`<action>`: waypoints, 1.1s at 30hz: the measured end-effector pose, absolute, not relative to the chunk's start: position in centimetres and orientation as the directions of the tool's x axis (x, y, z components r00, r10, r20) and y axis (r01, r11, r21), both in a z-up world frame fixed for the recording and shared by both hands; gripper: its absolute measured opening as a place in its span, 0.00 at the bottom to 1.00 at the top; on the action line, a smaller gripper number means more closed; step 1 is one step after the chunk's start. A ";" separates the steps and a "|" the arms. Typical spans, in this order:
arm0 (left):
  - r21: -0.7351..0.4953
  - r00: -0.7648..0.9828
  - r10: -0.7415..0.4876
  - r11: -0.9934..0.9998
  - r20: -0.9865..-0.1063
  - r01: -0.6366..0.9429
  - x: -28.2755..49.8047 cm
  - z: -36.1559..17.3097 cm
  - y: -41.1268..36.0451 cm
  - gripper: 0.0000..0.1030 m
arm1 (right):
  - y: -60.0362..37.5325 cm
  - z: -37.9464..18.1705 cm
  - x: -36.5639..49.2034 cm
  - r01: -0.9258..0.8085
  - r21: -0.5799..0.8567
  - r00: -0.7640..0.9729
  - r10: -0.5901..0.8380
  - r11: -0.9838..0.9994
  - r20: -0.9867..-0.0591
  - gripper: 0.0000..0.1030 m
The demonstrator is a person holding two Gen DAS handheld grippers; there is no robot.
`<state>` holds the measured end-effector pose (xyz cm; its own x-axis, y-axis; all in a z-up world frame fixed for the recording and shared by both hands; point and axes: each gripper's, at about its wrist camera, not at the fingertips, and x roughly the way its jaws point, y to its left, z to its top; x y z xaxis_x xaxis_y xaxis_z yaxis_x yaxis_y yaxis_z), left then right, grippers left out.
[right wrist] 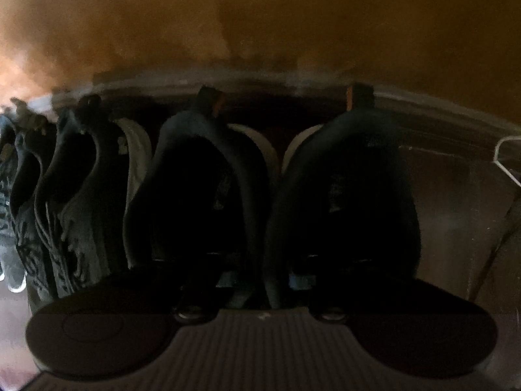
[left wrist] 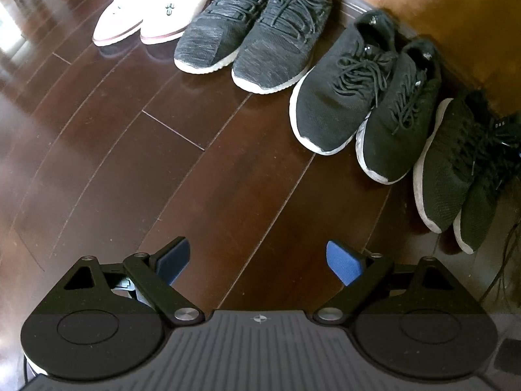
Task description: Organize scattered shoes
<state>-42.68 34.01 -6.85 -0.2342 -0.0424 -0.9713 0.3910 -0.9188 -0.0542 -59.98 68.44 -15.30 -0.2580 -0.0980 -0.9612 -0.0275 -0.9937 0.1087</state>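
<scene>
In the left wrist view, shoes stand in a row along the wall: pink slippers (left wrist: pixel 153 13), grey knit sneakers (left wrist: pixel 250 29), black sneakers (left wrist: pixel 364 104) and a second black pair (left wrist: pixel 456 169) at the far right. My left gripper (left wrist: pixel 259 262) hangs open over bare floor, well short of the row. The right wrist view is dark and very close. My right gripper (right wrist: pixel 263 280) has one finger inside each of two black sneakers, the left (right wrist: pixel 202 195) and the right (right wrist: pixel 351 195). It is shut on their adjoining inner walls. The pads barely show.
The floor is dark glossy wood planks (left wrist: pixel 130 150). An orange-brown wall (right wrist: pixel 260 32) with a baseboard runs behind the heels. More laced shoes (right wrist: pixel 71 202) stand left of the gripped pair. A thin cable (left wrist: pixel 503 260) lies on the floor at the right.
</scene>
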 end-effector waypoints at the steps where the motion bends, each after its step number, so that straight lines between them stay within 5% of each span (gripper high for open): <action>1: -0.056 -0.237 -0.041 -0.920 -0.971 0.388 -42.6 -6.8 34.0 0.91 | 68.2 -15.1 -59.8 -0.028 0.110 -0.267 -0.099 -0.994 -0.959 0.49; 6: -0.057 -0.246 -0.048 -0.914 -0.968 0.401 -41.8 -6.6 33.2 0.91 | 67.9 -13.9 -59.1 -0.044 0.077 -0.317 -0.059 -0.996 -0.947 0.61; 15: -0.080 -0.271 -0.050 -0.890 -0.961 0.450 -39.7 -5.5 30.6 0.91 | 67.6 -10.0 -55.4 -0.070 0.047 -0.438 -0.011 -0.996 -0.899 0.65; 33: -0.015 -0.257 -0.142 -0.851 -0.956 0.525 -30.6 -1.6 20.8 0.91 | 47.5 0.6 -38.4 0.358 0.338 -0.402 -0.471 -0.870 -0.785 0.78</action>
<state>-30.62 20.84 -1.61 -0.2569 -0.1418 -0.9560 0.5254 -0.8507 -0.0150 -38.41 47.54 0.63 -0.4024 -0.4707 -0.7852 0.3581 -0.8703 0.3382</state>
